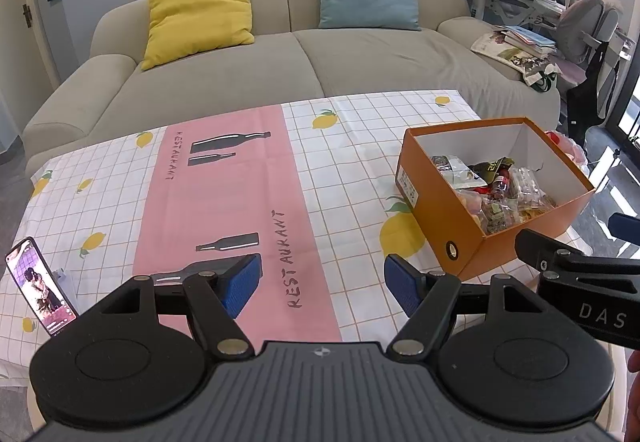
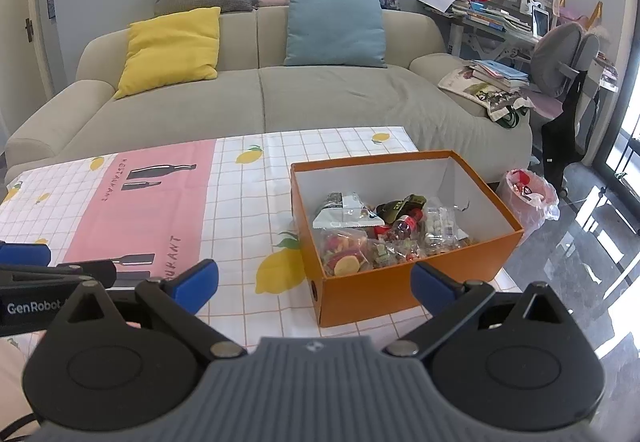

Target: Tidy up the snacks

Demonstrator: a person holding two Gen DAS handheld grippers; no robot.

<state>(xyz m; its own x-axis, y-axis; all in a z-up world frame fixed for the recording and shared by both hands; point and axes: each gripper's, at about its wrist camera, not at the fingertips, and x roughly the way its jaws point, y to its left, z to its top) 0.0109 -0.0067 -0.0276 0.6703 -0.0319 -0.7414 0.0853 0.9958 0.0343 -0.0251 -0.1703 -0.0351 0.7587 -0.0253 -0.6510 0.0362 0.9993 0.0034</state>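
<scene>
Through the left wrist camera we are looking past our left gripper (image 1: 322,282), which is hanging with its blue pads (image 1: 244,282) spread wide and nothing between them, above the near part of the table's pink "RESTAURANT" stripe. The lemon-print tablecloth (image 1: 352,146) is covering the table completely, so we are not seeing the tabletop itself. The orange shoebox (image 1: 472,242) is sitting near the table's right edge, open, with the snacks (image 1: 500,194) heaped inside; the packets are overlapping and we are only making out a small red-capped bottle and clear bags. A phone (image 1: 40,286) is leaning upright at the near left corner, its foot hidden by our gripper's body. Our right gripper (image 1: 560,258) is poking in from the right, cut off by the frame.

Through the right wrist camera our right gripper (image 2: 314,288) is likewise standing released, pads apart, the shoebox's near corner showing between them but untouched. The snacks (image 2: 380,238) are lying in the box's near half. Our left gripper (image 2: 52,274) is entering at the left, mostly cropped. A pink-bagged bin (image 2: 532,198) is standing on the floor beyond the box, partly behind it.
</scene>
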